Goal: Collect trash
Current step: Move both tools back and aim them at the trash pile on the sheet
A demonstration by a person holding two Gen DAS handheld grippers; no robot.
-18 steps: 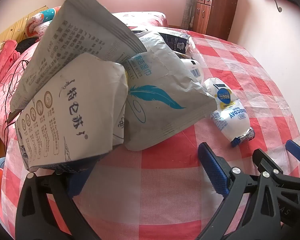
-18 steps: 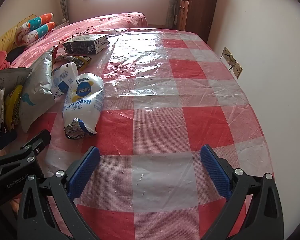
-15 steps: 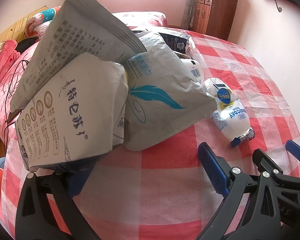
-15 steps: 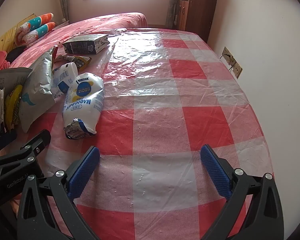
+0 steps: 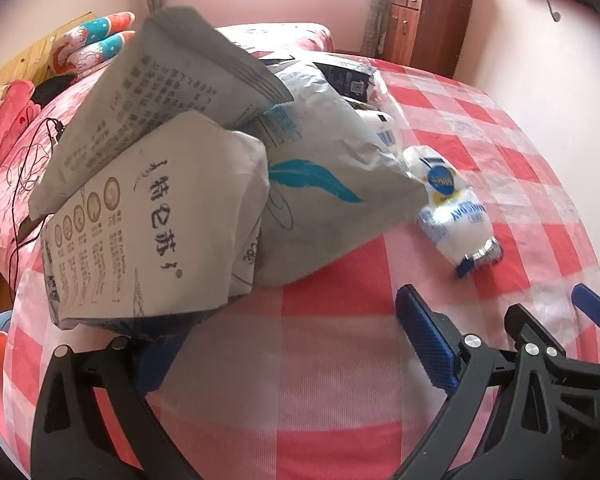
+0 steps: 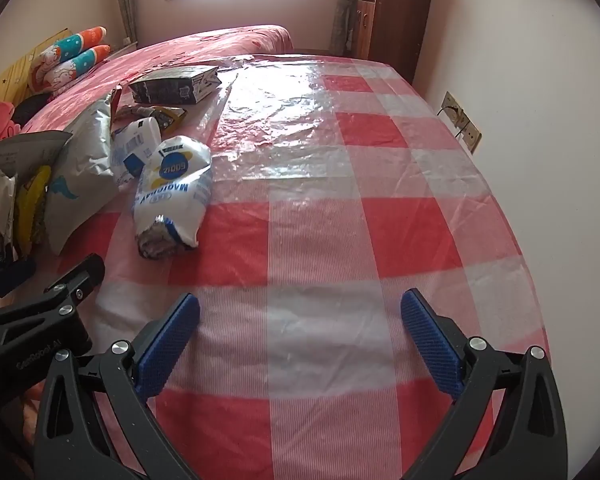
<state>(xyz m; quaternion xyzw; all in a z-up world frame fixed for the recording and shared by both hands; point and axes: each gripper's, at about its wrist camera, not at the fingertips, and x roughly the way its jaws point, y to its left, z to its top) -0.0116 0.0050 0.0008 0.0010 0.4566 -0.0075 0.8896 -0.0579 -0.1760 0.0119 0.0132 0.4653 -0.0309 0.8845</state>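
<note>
My left gripper (image 5: 292, 328) is open over the red-checked tablecloth (image 5: 300, 380). A white bag with black lettering (image 5: 148, 224) and a grey printed bag (image 5: 160, 96) lean over its left finger, whose pad is mostly hidden; its right pad is bare. A grey bag with a teal feather (image 5: 324, 184) lies just behind them. To the right lies a white and blue snack packet (image 5: 456, 216) (image 6: 176, 192). My right gripper (image 6: 300, 304) is open above bare cloth, with the packet ahead on its left. Further back lie a small white packet (image 6: 136, 152) and a dark packet (image 6: 176, 86).
A clear plastic sheet covers the far half of the table (image 6: 300, 92). A bed with pink bedding (image 6: 204, 44) stands on the left, a wooden cabinet (image 6: 384, 8) at the back, and the wall with a socket (image 6: 464, 124) close on the right.
</note>
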